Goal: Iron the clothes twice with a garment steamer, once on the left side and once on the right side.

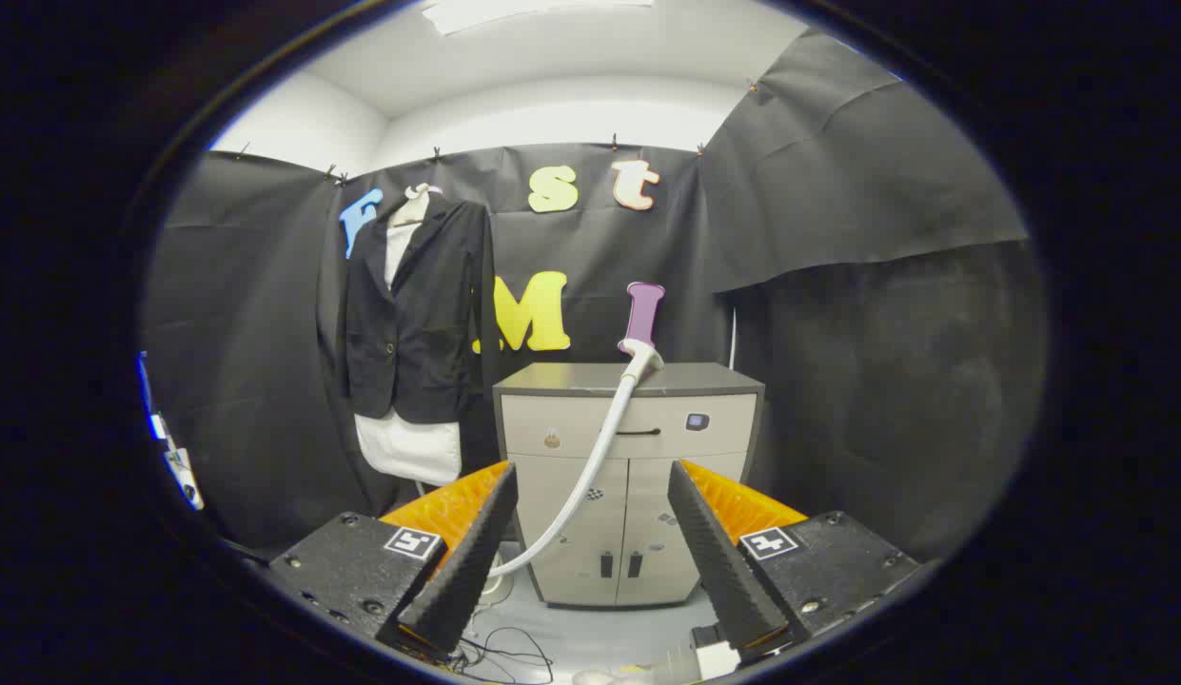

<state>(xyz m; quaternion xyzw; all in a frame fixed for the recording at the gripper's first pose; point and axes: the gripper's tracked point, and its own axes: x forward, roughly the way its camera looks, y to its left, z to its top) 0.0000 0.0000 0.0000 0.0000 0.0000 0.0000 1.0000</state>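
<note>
Dark jacket [414, 314] hangs up for steaming; steamer head [639, 360] seemingly rests on the cabinet [628, 381] within reach, beyond the gripper [590, 495], fingers spread, empty.

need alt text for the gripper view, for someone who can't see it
The hand-held gripper is open and holds nothing, its fingers aimed at a grey cabinet well beyond them. A steamer head rests on the cabinet top, its white hose curving down to the floor. Beside the cabinet, a dark jacket over a white shirt hangs against the black cloth wall.
</note>
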